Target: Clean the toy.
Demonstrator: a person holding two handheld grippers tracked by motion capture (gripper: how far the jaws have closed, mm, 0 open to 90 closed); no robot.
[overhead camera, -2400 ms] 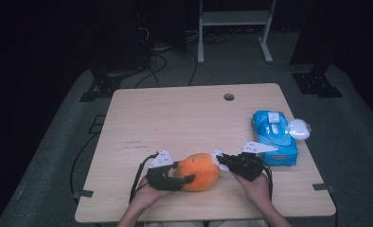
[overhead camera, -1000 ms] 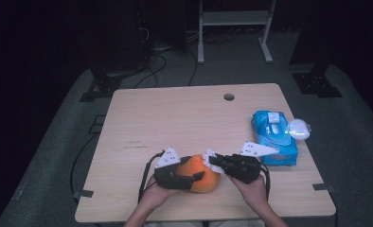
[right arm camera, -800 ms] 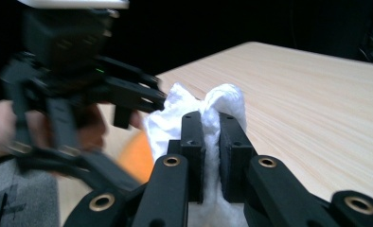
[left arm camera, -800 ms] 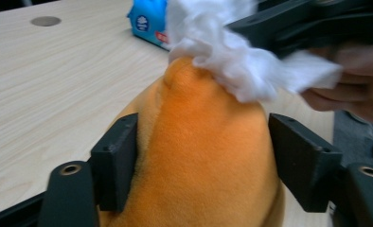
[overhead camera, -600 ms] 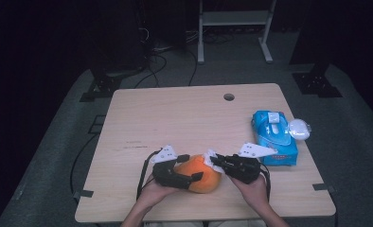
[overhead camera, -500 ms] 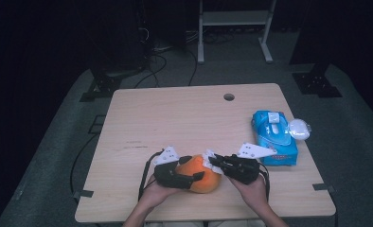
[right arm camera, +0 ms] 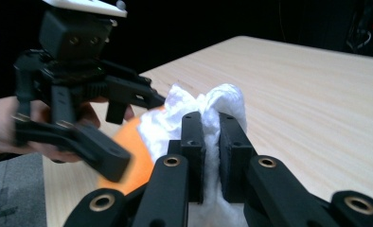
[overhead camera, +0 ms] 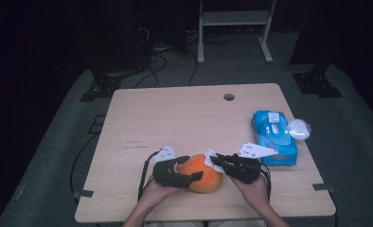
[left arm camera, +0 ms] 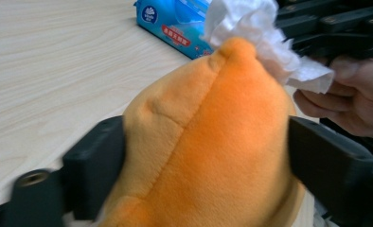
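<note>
Orange plush toy (overhead camera: 204, 173) near table's front edge, crumpled white wipe (overhead camera: 209, 155) touching its top

Brightly lit table (overhead camera: 175, 123) amid dark surroundings — soft blur on near foregrounds

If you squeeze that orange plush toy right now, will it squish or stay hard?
The orange plush toy would likely squish: its fuzzy, stitched fabric bulges between the left gripper's fingers, whose jaws have just been opening. It's probably light for its size, being soft-looking plush. It seems unlikely to slip, since the cloth looks grippy. The white wipe pinched in the right gripper looks floppy.
</note>
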